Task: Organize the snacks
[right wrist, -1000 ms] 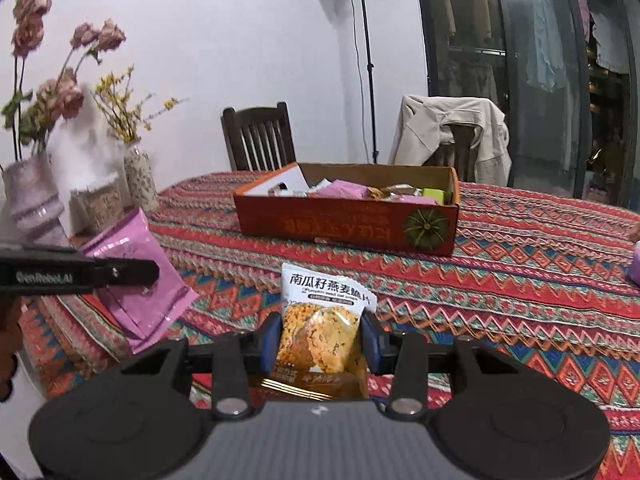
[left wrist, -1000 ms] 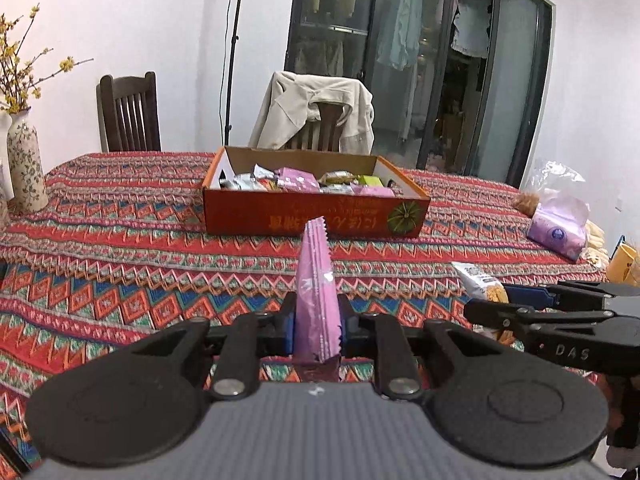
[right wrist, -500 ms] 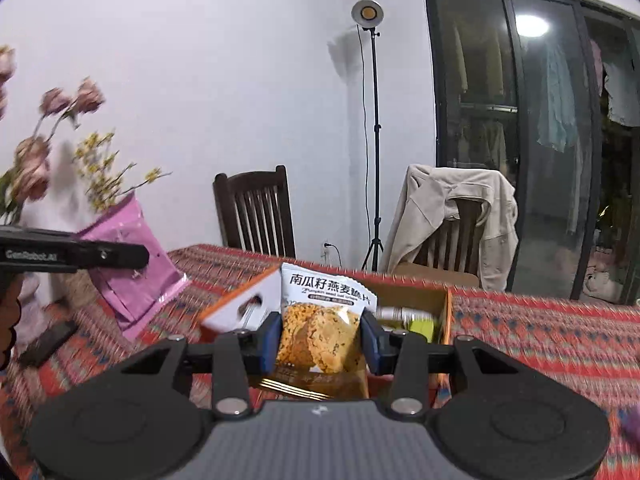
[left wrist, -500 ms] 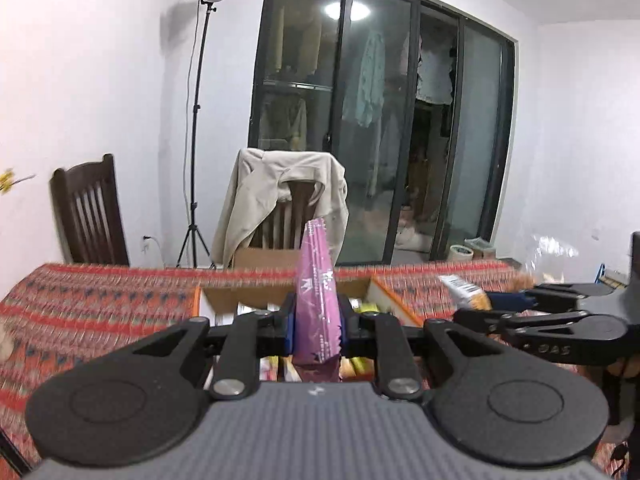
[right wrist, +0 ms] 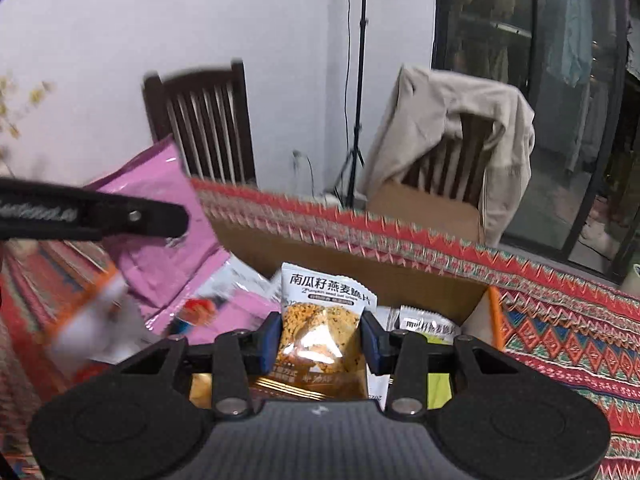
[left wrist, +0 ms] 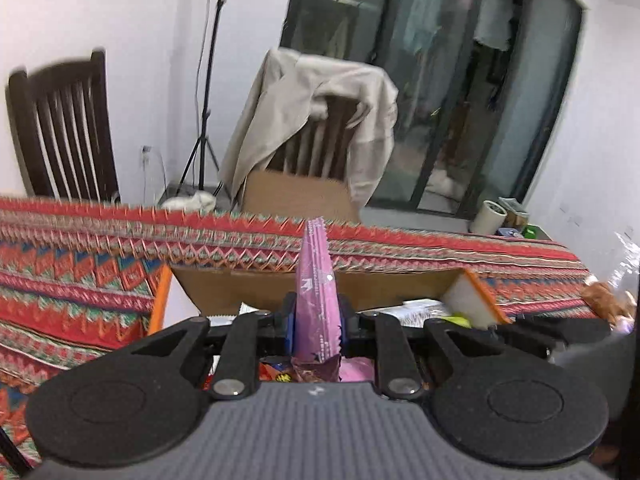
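My left gripper [left wrist: 316, 326] is shut on a thin pink snack packet [left wrist: 316, 300], held edge-on over the open cardboard box [left wrist: 256, 286]. My right gripper [right wrist: 320, 334] is shut on a white and orange cracker packet [right wrist: 322, 320], also above the cardboard box [right wrist: 360, 268]. Several wrapped snacks [right wrist: 428, 326] lie inside the box. From the right wrist view the left gripper [right wrist: 120, 218] shows at the left with the pink packet [right wrist: 160, 216] hanging broadside. The right gripper's dark arm [left wrist: 560, 334] shows at the right of the left wrist view.
The box sits on a table with a red patterned cloth [left wrist: 80, 264]. Behind the table stand a dark wooden chair [left wrist: 60, 128], a chair draped with a beige jacket [left wrist: 316, 120] and a light stand [right wrist: 360, 80]. A clear bag of food [left wrist: 616, 288] lies at the right.
Both grippers have travelled forward across the table with their packets, from well in front of the box to right over it. Their grips look unchanged.
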`<state>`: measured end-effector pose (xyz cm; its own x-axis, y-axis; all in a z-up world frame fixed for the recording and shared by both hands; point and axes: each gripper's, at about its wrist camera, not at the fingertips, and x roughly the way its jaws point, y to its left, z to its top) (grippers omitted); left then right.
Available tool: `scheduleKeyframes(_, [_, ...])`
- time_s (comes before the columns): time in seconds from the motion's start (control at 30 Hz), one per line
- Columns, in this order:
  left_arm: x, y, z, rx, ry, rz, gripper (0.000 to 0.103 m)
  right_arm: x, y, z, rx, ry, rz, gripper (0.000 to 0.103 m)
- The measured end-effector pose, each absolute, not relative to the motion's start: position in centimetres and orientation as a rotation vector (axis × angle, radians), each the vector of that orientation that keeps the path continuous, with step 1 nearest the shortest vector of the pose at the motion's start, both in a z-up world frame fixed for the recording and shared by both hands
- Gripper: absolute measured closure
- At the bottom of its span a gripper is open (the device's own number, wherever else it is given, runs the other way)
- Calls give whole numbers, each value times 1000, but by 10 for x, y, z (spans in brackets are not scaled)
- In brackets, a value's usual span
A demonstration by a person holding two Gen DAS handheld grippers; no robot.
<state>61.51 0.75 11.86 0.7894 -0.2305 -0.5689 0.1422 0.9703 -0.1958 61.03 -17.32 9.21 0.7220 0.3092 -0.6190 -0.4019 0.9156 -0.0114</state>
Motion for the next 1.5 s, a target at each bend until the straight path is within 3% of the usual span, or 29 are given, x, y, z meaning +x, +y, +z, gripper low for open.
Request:
scheduleKeyframes(0.1, [637,26,99,-255,632,-171,81,621,-164,73,-174,683,381,59])
scheduleKeyframes(0.2, [655,37,84,-226,701,-127,57,627,-164,65,-170,689,367,55])
scheduleKeyframes(0.33, [646,45,90,-130,687,-126,36,621,-169,71,-160,670,384,47])
scheduleKeyframes(0.57, [602,51,146,-70,590,-85,36,592,-185,108,-128,616,406,46])
scheduleKeyframes(0.8, [526,35,207,-2,530,-103,25,541,-222,156,-128,560,371,42])
scheduleKeyframes(0.93, [467,24,234,26,485,-128,20,500,-257,185,-114,529,329,34])
scheduleKeyframes(1.07, [402,15,250,34,431,-126,12,450,-285,208,-120,468,277,19])
scheduleKeyframes(1.23, [327,5,257,32,387,-122,3,384,-308,225,-86,410,257,13])
scheduleKeyframes(1.3, [300,4,254,14,374,-120,3,357,-313,227,-80,379,255,11])
scheduleKeyframes(1.37, [274,3,251,16,370,-123,2,331,-317,227,-65,353,252,2])
scheduleKeyframes(1.5, [223,1,239,48,344,-119,2,284,-317,223,-69,334,273,1])
